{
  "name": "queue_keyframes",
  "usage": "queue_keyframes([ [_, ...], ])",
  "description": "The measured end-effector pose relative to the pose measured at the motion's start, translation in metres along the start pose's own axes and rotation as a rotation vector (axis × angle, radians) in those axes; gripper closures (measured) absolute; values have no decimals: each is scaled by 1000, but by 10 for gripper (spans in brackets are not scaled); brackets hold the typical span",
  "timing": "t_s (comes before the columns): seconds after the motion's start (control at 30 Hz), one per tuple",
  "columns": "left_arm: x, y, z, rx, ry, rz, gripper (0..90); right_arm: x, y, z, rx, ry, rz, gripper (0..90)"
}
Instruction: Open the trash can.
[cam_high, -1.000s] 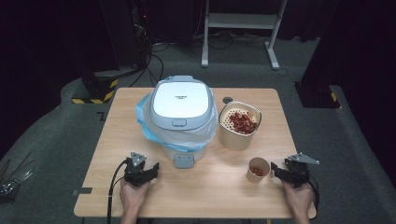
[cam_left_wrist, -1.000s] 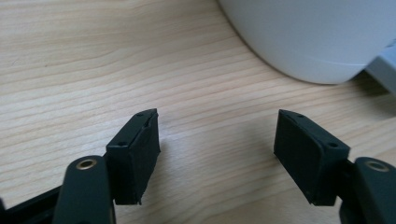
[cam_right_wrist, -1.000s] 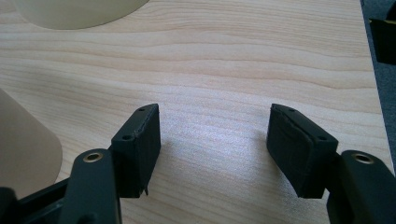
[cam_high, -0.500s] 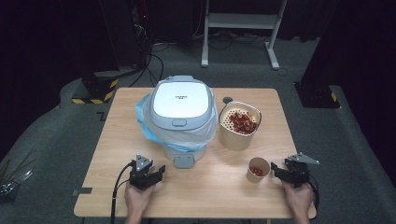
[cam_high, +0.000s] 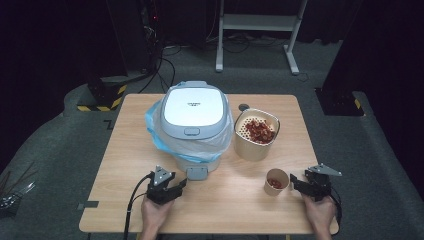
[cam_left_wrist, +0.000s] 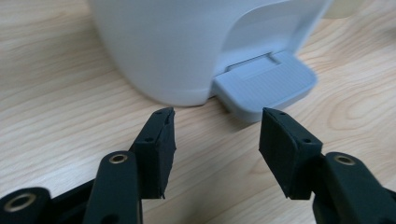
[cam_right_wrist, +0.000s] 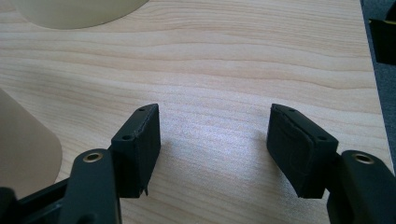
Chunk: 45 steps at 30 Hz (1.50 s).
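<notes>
On the light wooden table (cam_high: 125, 150) the high view counts four things and two grippers: one white pedal bin with a grey lid and a blue plastic liner (cam_high: 194, 125), one beige square container of red dried pieces (cam_high: 256, 134), one small brown paper cup with red pieces inside (cam_high: 276, 182), and one dark round spot on the table top (cam_high: 243, 107) behind the bin.

At the lower left of the high view, the left gripper (cam_high: 172, 186) is held just in front of the bin's grey foot pedal (cam_high: 197, 173). Its jaws have just been closing; they stand half spread, and nothing is between them. The wide wood to the left of the bin is bare, and the front edge of the table runs close below the person's left hand (cam_high: 155, 212).

At the lower right, the right gripper (cam_high: 296, 182) points at the paper cup, just beside it but not touching. Its jaws are also half spread over bare wood. The right edge of the table is near this hand.

The left gripper view shows the ribbed top of the pedal (cam_left_wrist: 266, 86) and the bin's white wall (cam_left_wrist: 187, 42) from close, which the high view gives only small. The right gripper view (cam_right_wrist: 212, 154) shows the cup's side (cam_right_wrist: 23, 149) at its left edge and the container's base (cam_right_wrist: 74, 11) at its top.
</notes>
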<state>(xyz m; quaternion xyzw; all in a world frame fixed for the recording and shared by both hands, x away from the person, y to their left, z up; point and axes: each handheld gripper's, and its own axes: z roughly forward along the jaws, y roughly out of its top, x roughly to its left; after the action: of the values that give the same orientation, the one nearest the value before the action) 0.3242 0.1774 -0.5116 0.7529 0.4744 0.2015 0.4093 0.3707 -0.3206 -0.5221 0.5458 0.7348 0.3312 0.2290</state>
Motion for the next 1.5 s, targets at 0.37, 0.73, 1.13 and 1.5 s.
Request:
queue_keyframes([
  [0.37,-12,10,3,-25,-42,28,507,0,0,0,0,0,0,357],
  [0.73,-19,18,10,-35,-68,54,578,0,0,0,1,-2,-2,357],
  [1.13,-24,25,20,-37,-81,82,627,0,0,0,1,-5,-5,357],
  [1.5,-27,26,29,-31,-83,86,665,1,0,0,2,-5,-6,357],
])
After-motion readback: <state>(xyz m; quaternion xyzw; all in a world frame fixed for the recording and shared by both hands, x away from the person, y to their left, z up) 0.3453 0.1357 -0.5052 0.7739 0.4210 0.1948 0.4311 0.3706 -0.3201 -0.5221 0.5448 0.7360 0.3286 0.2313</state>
